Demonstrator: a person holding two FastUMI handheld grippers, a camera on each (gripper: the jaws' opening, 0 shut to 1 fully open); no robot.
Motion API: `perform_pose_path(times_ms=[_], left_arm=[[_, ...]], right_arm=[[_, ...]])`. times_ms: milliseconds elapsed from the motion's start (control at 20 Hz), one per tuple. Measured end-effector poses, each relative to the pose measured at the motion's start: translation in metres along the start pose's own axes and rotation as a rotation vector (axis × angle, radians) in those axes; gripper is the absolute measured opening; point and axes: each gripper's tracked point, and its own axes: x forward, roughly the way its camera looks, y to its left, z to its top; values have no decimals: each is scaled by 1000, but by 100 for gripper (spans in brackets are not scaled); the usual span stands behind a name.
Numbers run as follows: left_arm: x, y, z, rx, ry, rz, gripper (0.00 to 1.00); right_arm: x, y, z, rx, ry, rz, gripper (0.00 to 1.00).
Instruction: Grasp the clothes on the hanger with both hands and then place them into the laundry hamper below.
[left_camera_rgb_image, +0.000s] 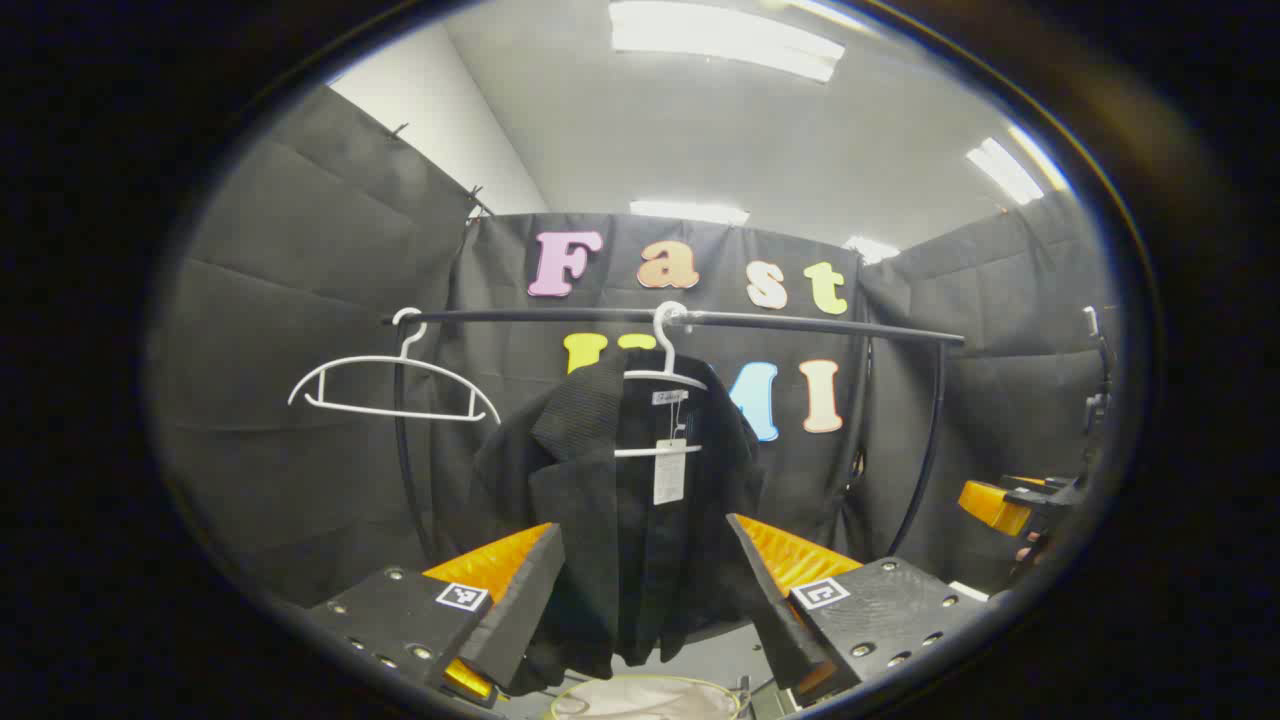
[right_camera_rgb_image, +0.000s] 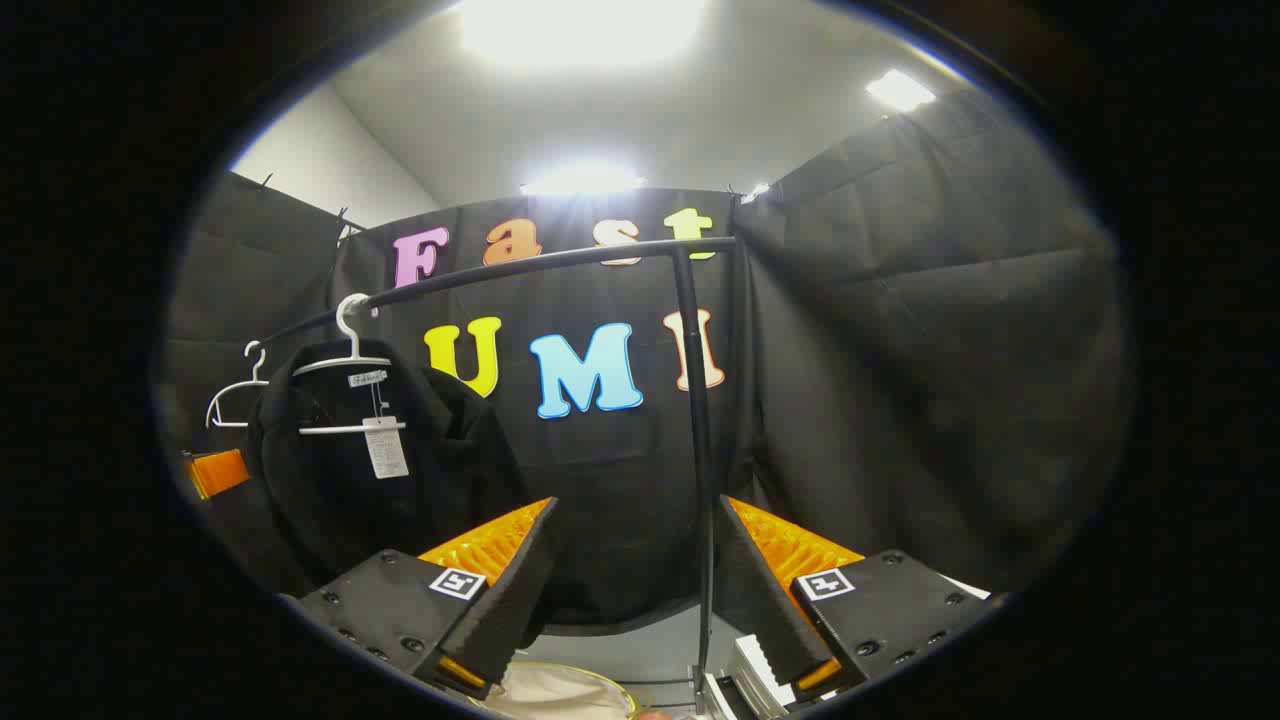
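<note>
Hanging full length from a white hanger (left_camera_rgb_image: 665, 375) on the rail (left_camera_rgb_image: 800, 322), black jacket (left_camera_rgb_image: 610, 500) dead ahead of left gripper (left_camera_rgb_image: 645, 580), off to the left of farther right gripper (right_camera_rgb_image: 635, 570), both spread wide, gripping nothing, hamper (left_camera_rgb_image: 645, 697) below.

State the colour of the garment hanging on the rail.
The garment is black, hung on a white hanger; it shows best in the left gripper view.

A black jacket (left_camera_rgb_image: 610, 520) with a white tag (left_camera_rgb_image: 669, 470) hangs on a white hanger (left_camera_rgb_image: 664, 375) at centre frame, another white hanger (left_camera_rgb_image: 392, 385) left, on a black rail (left_camera_rgb_image: 800, 322).
</note>
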Motion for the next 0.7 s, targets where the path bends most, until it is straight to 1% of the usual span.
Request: perform_pose_path(times_ms=[100,300,550,700], left_arm=[[-3,-1,-3,16,11,5,94],[-7,-8,-4,9,11,-8,94],[-16,-7,-5,14,4,6,94],[-19,-1,-14,9,26,16,94]], right_arm=[[-2,-2,-3,-12,5,-7,96],[-6,4,-4,-15,12,13,96],[-10,4,-8,-24,16,9,97],[-11,9,-14,-27,36,19,97]])
